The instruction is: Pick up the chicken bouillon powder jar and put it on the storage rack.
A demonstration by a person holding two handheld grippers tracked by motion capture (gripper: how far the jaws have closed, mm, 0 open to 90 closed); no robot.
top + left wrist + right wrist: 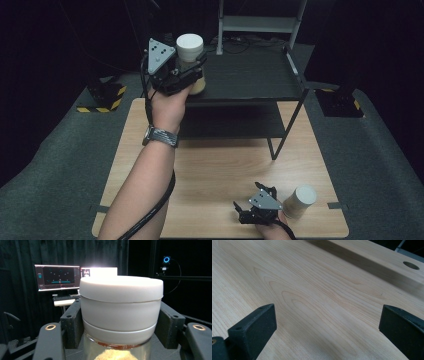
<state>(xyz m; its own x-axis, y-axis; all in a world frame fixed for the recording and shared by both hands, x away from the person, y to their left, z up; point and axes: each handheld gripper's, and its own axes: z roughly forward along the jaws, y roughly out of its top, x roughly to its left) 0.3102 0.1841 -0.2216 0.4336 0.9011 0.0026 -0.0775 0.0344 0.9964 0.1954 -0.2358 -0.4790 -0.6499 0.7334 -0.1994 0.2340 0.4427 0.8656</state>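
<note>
Jar [121, 315] base cut off below left hand-held gripper [121, 325].

Light wood table [220, 170] w/ black 2-tier shelf rack [250, 80] at back, white-lidded jar [300, 201] front right.

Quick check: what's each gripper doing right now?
Left gripper: shut on the white-lidded jar.
Right gripper: open, holding nothing, over the table.

Dim dark room, lit tabletop [220, 165], monitor glare, soft focus
</note>
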